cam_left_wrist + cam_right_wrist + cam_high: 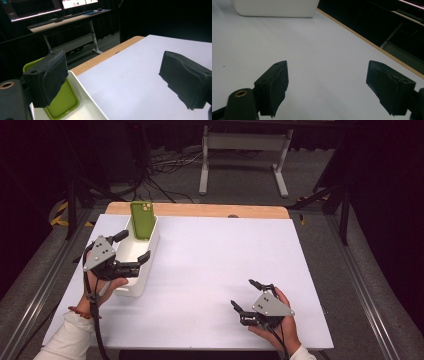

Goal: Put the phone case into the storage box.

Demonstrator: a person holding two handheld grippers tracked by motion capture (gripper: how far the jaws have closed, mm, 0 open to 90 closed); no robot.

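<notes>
A green phone point(141, 220) stands upright at the far end of a long white bin point(131, 287) on the left of the white table point(225, 250). My left gripper point(134, 246) hovers open over the bin, one jaw on each side of it and nothing between the pads. In the left gripper view the phone point(63, 100) leans inside the bin point(87, 100) behind the left pad, and that gripper point(115, 80) stands wide apart. My right gripper point(243, 293) rests open near the table's front right. In the right gripper view it point(329, 87) faces bare table with the bin point(274, 8) far off.
The table's far edge is a wooden strip point(200, 210). Beyond it, a white desk frame point(245, 155) and cables lie on the grey floor. A desk with a keyboard and lit monitors point(50, 7) stands farther back. Dark curtains surround the area.
</notes>
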